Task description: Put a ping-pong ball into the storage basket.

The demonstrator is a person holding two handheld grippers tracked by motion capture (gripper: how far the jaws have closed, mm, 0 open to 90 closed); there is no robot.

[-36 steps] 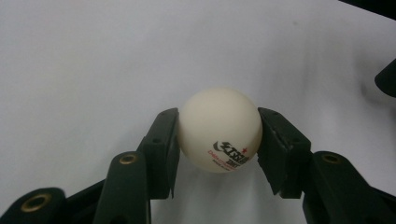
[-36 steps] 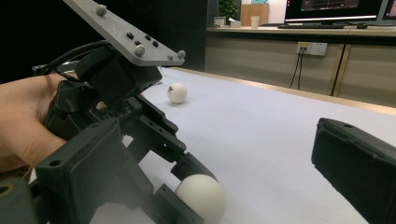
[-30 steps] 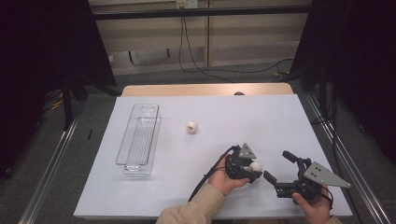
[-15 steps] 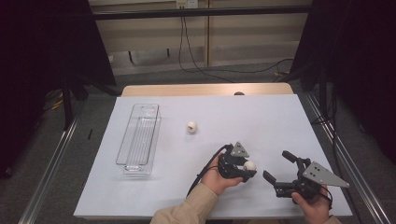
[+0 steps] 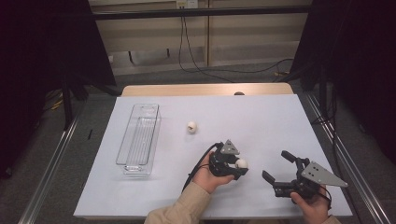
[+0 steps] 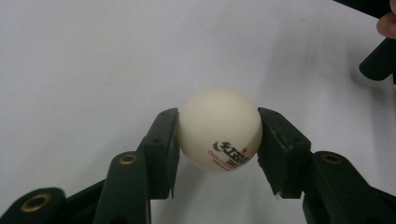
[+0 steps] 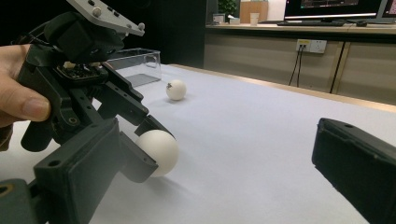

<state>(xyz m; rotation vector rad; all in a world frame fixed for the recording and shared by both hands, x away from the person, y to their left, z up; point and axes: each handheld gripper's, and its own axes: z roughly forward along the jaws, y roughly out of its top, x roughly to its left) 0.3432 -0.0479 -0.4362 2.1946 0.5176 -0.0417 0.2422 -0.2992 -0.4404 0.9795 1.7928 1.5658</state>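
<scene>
Near the front edge of the white table (image 5: 280, 116), the left gripper (image 5: 235, 167) has its two black jaws clamped on a white table-tennis ball (image 6: 218, 129), one pad against each side, the red and black print facing the left gripper view's camera. From the right gripper view the ball looks to sit at or barely above the tabletop; whether it has cleared the surface I cannot tell. The right gripper (image 5: 279, 173) rests just beside it on the right, jaws standing wide with nothing between them. A second ball (image 5: 192, 126) lies loose farther back, near the middle, and a clear plastic bin (image 5: 139, 135) stands empty along the left side, well apart from both grippers. The step in hand looks like the carry after a pick-up: ball secured, not yet delivered. The next move probably calls for lifting it clear, travelling left to the bin, holding the grip steady since a light, smooth ball slips easily, and letting go only once it is low inside the walls.
</scene>
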